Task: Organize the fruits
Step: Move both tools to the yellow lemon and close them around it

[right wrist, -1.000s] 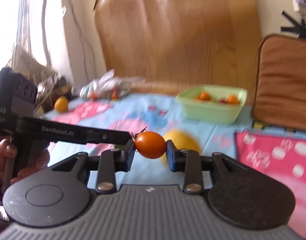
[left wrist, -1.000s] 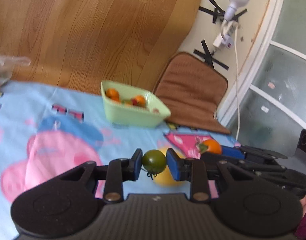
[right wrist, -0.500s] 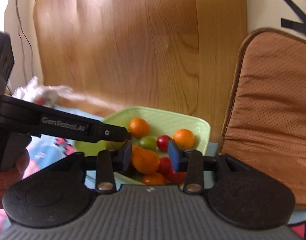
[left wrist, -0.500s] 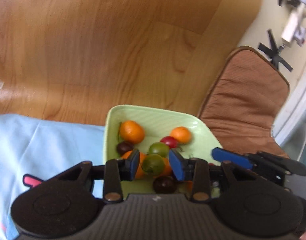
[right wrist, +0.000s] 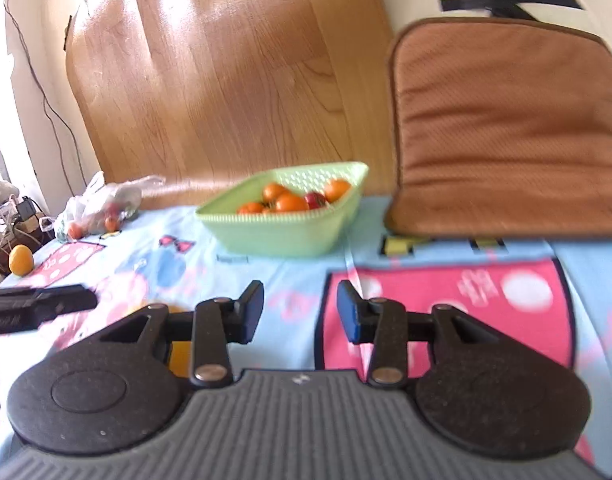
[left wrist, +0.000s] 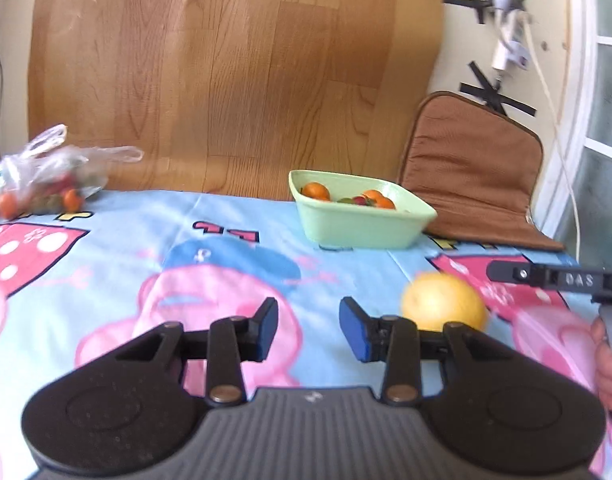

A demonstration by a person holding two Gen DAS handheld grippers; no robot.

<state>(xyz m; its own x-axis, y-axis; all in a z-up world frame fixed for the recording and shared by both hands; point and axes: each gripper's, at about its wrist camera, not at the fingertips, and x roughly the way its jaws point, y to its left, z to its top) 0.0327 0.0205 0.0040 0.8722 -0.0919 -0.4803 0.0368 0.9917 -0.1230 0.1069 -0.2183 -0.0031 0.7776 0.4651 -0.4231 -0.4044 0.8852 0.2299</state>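
- We see the basket (left wrist: 362, 222) on the cloth (left wrist: 118, 248), fruit inside, the cushion (left wrist: 472, 168) just right of it.
- The bag (left wrist: 46, 178) lies far left; a lemon (left wrist: 444, 307) sits nearer us.

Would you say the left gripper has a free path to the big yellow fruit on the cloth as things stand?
Probably yes. The left gripper is open and holds nothing, and the yellow fruit lies just to its right on the cloth, with nothing between them. The right gripper sits beyond it.
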